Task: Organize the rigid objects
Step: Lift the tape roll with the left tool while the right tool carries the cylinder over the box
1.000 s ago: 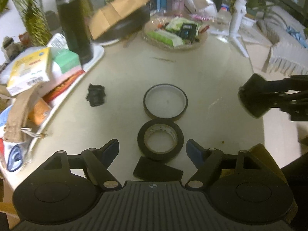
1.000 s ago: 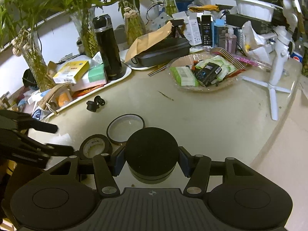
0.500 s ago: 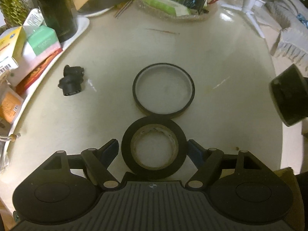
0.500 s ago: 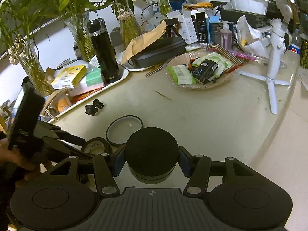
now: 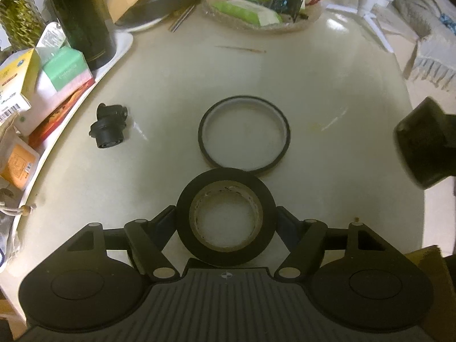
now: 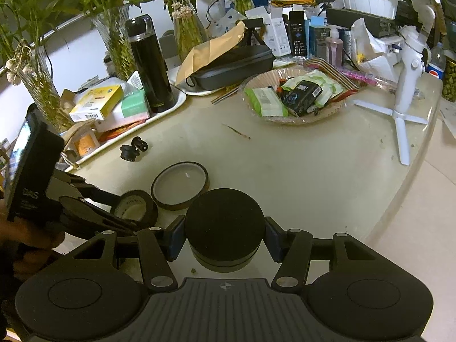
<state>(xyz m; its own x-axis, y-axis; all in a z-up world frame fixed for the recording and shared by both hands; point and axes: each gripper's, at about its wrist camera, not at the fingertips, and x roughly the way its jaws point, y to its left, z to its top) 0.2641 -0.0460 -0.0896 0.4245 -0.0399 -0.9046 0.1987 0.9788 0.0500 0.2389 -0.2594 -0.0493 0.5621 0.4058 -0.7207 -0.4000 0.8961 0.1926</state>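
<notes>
A thick black tape roll (image 5: 188, 216) with a tan core sits between the fingers of my left gripper (image 5: 225, 219), which is shut on its sides. It also shows in the right wrist view (image 6: 134, 205). Just beyond it a thin black tape ring (image 5: 244, 136) lies flat on the cream table (image 5: 327, 85); it also shows in the right wrist view (image 6: 180, 184). My right gripper (image 6: 224, 235) is shut on a round black puck (image 6: 224, 225), held above the table's right edge; the puck shows at the right of the left wrist view (image 5: 419, 148).
A small black knob (image 5: 109, 129) lies left of the ring. A white tray (image 5: 119, 45) with boxes and a black flask (image 6: 149, 62) lines the left. A glass bowl of packets (image 6: 296, 97), a dark case (image 6: 236, 65) and a white tripod (image 6: 404, 91) stand at the back.
My left gripper moved forward and down over the thick tape roll and closed on it. The right gripper stayed shut on the puck, nearly still.
</notes>
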